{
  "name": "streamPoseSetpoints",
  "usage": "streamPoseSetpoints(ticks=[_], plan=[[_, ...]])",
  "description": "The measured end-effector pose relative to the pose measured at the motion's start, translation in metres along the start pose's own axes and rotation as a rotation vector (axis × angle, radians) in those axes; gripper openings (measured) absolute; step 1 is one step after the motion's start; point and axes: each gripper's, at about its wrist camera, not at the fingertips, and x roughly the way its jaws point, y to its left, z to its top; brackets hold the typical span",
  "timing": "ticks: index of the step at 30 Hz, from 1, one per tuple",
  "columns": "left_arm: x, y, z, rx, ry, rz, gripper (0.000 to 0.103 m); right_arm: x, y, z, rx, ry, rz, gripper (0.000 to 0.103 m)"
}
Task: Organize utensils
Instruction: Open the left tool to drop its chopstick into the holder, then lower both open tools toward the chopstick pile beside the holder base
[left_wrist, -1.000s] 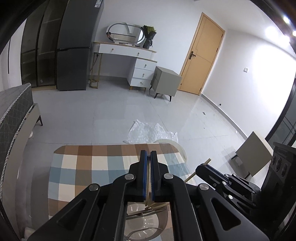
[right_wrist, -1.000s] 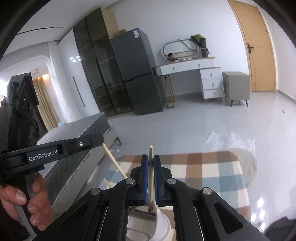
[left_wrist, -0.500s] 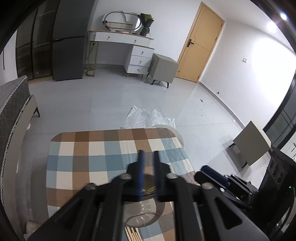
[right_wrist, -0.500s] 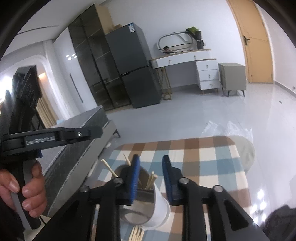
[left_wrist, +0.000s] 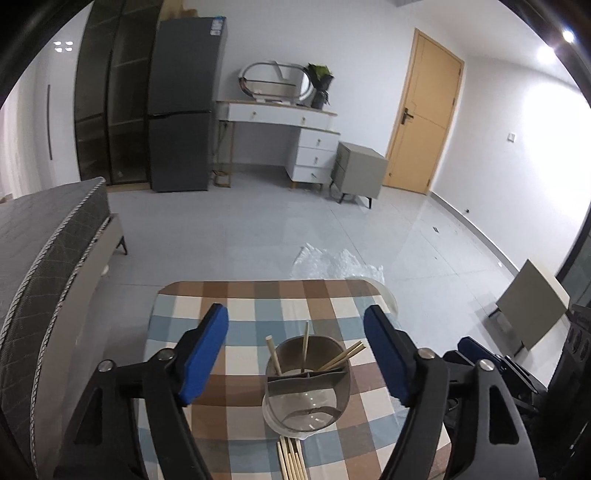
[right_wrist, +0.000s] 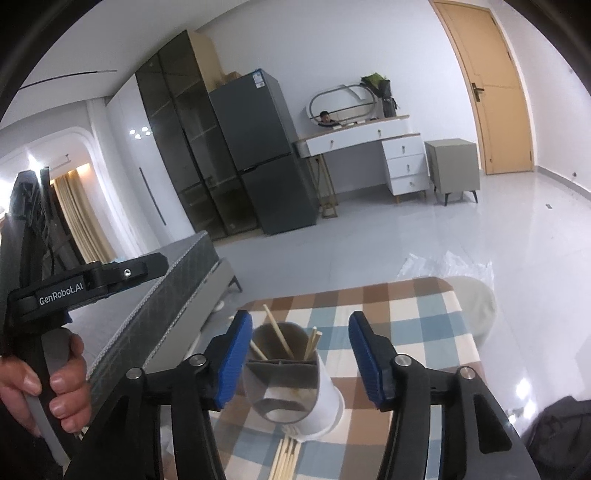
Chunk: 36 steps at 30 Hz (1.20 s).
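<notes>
We note a dark refrigerator against the far wall, a glass-fronted cabinet touching its left side. To its right stands a white dressing table bearing an oval mirror and a potted plant. A grey nightstand sits beside it, then a wooden door. Clear plastic sheeting lies on the floor beyond the table's far edge. A dark mattress runs along the table's left edge.
</notes>
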Motion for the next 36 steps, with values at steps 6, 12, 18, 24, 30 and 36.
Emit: streamPoseSetpoints(ticks=[6, 12, 18, 24, 30, 36], plan=[[-0.016, 0.003, -0.008, -0.011, -0.041, 0.039, 0.081, -0.019, 0.011, -0.003, -0.014, -0.030, 0.005, 0.067], [-0.030, 0.005, -0.020, -0.016, -0.074, 0.071, 0.084, -0.034, 0.024, -0.010, -0.029, -0.054, 0.005, 0.073], [-0.039, 0.004, -0.034, -0.012, -0.094, 0.088, 0.087, -0.044, 0.030, -0.020, -0.035, -0.073, 0.002, 0.083], [-0.044, 0.009, -0.052, -0.028, -0.121, 0.104, 0.092, -0.050, 0.035, -0.034, -0.037, -0.080, -0.011, 0.091], [-0.046, 0.011, -0.076, -0.020, -0.140, 0.121, 0.093, -0.049, 0.037, -0.054, -0.057, -0.073, -0.037, 0.096], [-0.037, 0.015, -0.097, -0.016, -0.121, 0.138, 0.093, -0.040, 0.034, -0.076, -0.045, -0.032, -0.055, 0.097]])
